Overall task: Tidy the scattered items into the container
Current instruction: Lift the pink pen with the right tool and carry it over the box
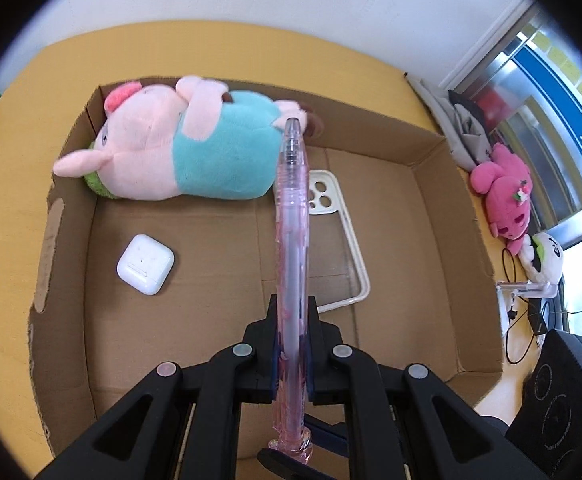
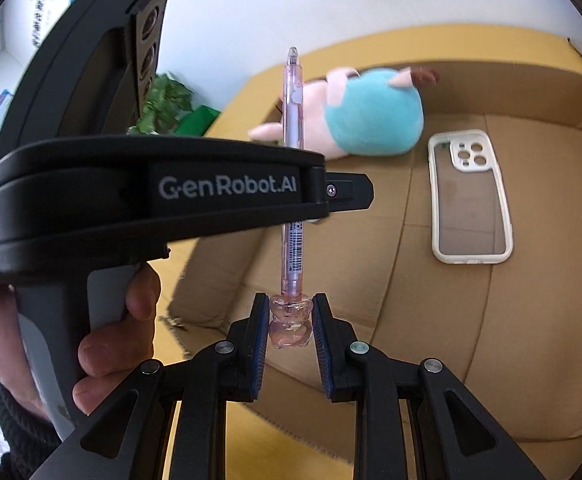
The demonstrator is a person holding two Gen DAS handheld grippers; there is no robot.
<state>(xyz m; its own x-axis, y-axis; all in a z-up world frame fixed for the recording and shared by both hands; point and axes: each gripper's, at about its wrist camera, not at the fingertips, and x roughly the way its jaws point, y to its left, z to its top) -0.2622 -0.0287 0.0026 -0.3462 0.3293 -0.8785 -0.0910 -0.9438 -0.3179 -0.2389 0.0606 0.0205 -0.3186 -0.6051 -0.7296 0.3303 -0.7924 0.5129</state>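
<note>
A clear pink pen is clamped in my left gripper, which is shut on its barrel above the open cardboard box. In the right wrist view the same pen stands upright, and its bear-shaped cap end sits between the fingers of my right gripper, which close around it with small gaps. The left gripper body crosses in front of the pen. Inside the box lie a pink and teal plush pig, a white earbud case and a cream phone case.
The box rests on a yellow table. Pink and white plush toys, cables and a black device sit to the right of the box. A green plant stands beyond the table's left side.
</note>
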